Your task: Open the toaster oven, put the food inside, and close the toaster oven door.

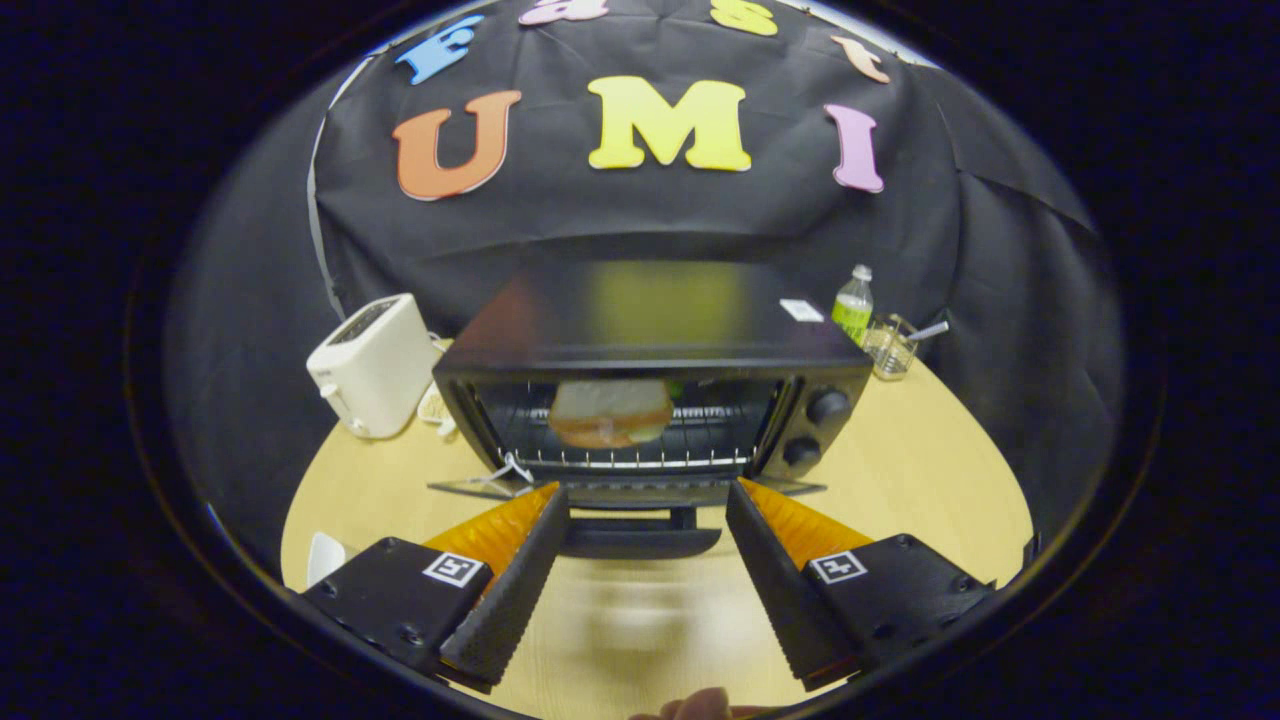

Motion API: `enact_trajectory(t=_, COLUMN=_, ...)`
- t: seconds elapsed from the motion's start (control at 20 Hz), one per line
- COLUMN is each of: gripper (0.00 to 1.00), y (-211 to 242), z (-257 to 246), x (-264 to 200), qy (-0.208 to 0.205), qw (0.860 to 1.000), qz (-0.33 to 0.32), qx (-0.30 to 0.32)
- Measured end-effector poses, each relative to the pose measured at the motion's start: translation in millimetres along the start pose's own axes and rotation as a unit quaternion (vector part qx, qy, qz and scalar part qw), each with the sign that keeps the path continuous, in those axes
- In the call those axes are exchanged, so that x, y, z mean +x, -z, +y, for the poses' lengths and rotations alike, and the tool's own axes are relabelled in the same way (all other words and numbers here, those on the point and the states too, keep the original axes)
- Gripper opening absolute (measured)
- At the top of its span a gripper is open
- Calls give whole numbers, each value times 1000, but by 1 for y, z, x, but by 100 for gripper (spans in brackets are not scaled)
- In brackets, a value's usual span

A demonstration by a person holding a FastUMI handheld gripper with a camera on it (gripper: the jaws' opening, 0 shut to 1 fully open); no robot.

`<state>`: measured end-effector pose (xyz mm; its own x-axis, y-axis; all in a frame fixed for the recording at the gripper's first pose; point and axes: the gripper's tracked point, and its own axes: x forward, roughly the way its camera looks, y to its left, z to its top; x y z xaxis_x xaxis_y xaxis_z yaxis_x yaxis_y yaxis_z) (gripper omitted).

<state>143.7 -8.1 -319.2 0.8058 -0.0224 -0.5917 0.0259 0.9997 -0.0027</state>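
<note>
Gripper view: fingers [520,570] apart, door handle [640,540] between; toaster [375,365] beside oven [650,340].

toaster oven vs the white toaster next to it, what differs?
The toaster oven is black; the white toaster is white. The toaster oven is the larger and stands just ahead of the open gripper, its door folded down and a sandwich on its rack; the white toaster sits off beside it, slots on top. Both stand on the wooden table.
</note>
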Motion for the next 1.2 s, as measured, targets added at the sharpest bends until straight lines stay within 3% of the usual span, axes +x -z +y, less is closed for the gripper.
enact_trajectory(t=0.25, gripper=100, y=-91, z=10, x=-52, qy=-11, qw=996, qz=-85, qx=20)
enact_trajectory(t=0.4, gripper=100, y=-102, z=13, x=-75, qy=-20, qw=994, qz=-105, qx=10)
enact_trajectory(t=0.6, gripper=100, y=-45, z=13, x=-80, qy=-22, qw=997, qz=-75, qx=-5)
enact_trajectory(t=0.95, gripper=100, y=92, z=3, x=-30, qy=-16, qw=998, qz=48, qx=-37)
enact_trajectory(t=1.2, gripper=100, y=114, z=-5, x=15, qy=2, qw=996, qz=71, qx=-46)
